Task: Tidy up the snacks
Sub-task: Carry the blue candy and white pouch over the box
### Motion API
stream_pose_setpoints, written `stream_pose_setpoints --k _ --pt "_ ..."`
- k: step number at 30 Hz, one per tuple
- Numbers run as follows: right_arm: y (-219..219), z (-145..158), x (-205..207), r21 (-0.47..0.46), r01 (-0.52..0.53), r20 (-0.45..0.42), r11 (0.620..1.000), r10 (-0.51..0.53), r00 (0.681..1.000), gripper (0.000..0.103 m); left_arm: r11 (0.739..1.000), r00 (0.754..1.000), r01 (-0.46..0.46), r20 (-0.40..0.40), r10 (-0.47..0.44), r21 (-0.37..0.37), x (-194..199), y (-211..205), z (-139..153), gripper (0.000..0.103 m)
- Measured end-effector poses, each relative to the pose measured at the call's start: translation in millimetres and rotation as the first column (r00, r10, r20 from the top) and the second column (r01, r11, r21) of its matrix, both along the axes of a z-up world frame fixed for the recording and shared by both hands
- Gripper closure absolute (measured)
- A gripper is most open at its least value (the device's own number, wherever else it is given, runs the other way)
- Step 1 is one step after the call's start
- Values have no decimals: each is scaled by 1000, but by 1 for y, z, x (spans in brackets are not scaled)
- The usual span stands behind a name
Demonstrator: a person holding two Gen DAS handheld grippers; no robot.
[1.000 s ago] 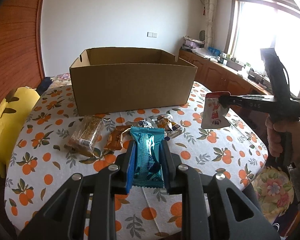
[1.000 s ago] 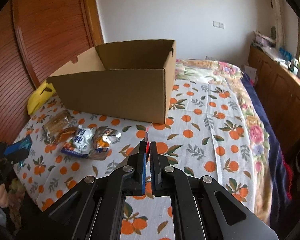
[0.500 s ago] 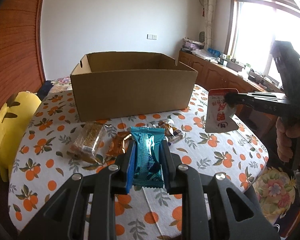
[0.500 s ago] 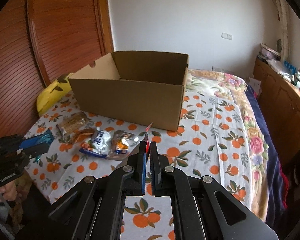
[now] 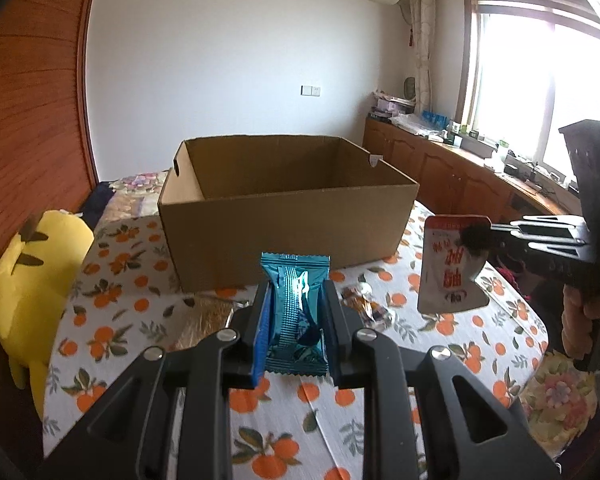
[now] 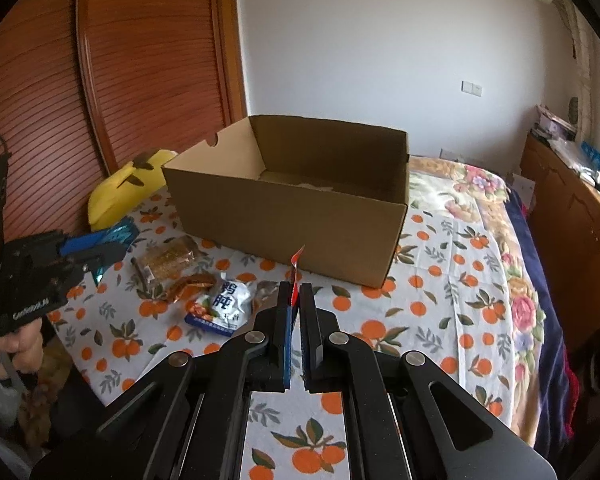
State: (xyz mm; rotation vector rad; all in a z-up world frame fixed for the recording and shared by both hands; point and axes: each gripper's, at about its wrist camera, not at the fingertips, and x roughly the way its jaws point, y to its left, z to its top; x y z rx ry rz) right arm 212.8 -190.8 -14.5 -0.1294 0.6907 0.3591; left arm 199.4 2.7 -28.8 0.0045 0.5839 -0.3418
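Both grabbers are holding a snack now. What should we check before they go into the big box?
1. Left gripper grips the teal packet: ok, the jaws press both its sides.
2. Right gripper grips the red and white pouch: ok, pinched at its top edge and hanging free.
3. Cardboard box open at the top: ok, no flaps over it.
4. Room inside the box: cannot tell, only part of its floor shows.
5. Path to the box clear: ok, nothing stands between the grippers and its rim.
6. Snacks left on the tablecloth: not ok, the white and blue packet and a few others lie there.
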Motion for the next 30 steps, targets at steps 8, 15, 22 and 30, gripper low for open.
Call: stream_pose_setpoints --k 8,15,22,30 --pt "5 12 19 -10 -14 22 1000 14 1000 102 1000 999 16 36 -17 13 36 -3 18 82" --pt "12 28 46 -12 -27 57 1000 27 998 102 999 997 36 61 -38 33 68 -9 29 82" --pt "25 47 84 -33 -42 106 999 45 993 102 999 997 41 70 -43 30 112 -8 37 81" --pt "27 57 135 41 -56 136 998 50 989 102 999 997 25 71 -28 39 144 2 34 81"
